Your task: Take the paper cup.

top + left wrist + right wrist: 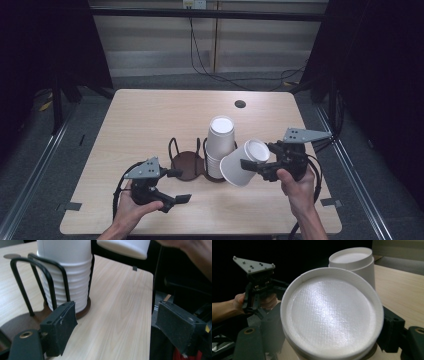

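Note:
A stack of upside-down white paper cups (220, 142) stands in the right ring of a black wire cup holder (187, 162) with a brown base, mid-table. My right gripper (260, 157) is shut on a single white cup (241, 167), held tilted just right of the stack and above the table. In the right gripper view the cup's bottom (332, 315) faces me between the jaws, with the stack (354, 262) behind it. My left gripper (179, 186) stands open and empty at the holder's front left. Its view shows the stack (67, 272) close ahead and the held cup (125, 247) above.
The holder's left ring (185, 160) has nothing in it. A small dark round hole (240, 104) marks the far side of the wooden table (150, 115). Black cables (220, 75) trail over the floor beyond, and dark frames stand on both sides.

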{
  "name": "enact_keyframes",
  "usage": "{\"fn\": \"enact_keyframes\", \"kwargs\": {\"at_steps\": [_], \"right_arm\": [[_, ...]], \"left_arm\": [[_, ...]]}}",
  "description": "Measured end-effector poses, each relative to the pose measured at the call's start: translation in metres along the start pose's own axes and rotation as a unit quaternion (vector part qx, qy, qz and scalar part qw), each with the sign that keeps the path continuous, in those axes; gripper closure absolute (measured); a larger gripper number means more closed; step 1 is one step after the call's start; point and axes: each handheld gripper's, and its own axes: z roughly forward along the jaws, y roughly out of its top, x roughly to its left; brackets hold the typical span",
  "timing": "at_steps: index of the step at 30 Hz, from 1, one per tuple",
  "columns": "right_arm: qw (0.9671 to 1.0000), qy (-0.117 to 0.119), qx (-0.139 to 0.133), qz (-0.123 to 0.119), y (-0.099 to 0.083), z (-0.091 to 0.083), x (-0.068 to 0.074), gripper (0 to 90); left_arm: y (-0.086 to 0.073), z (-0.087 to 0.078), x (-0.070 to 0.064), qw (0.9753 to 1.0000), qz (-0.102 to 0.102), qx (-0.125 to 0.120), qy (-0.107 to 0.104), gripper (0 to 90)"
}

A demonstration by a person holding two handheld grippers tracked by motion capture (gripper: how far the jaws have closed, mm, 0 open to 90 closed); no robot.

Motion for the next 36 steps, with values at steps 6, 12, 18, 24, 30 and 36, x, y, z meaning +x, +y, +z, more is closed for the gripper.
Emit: {"fn": "enact_keyframes", "kwargs": {"at_steps": [6,12,18,24,30,36], "right_arm": [[0.9997,0.015,0.016,-0.008,-0.003,0.015,0.008,24.7],[0.9989,0.033,0.029,-0.012,-0.003,0.033,0.015,24.7],[0.9982,0.046,0.037,-0.015,-0.001,0.046,0.017,24.7],[0.9969,0.059,0.05,-0.018,-0.004,0.06,0.021,24.7],[0.9954,0.08,0.053,-0.007,-0.008,0.071,0.022,24.7],[0.9936,0.092,0.064,-0.008,-0.01,0.082,0.029,24.8]], "left_arm": [[0.01,0.006,-0.002,0.9998,0.013,-0.017,-0.006,16.0],[0.015,0.014,-0.003,0.9994,0.004,-0.027,-0.021,15.8],[0.018,0.013,-0.002,0.9992,-0.001,-0.038,-0.014,15.9],[0.018,0.019,0.0,0.9994,0.009,-0.032,-0.014,15.7],[0.012,0.024,-0.002,0.9993,0.011,-0.033,-0.013,15.7],[0.009,0.029,-0.002,0.9992,0.015,-0.028,-0.024,15.0]]}}
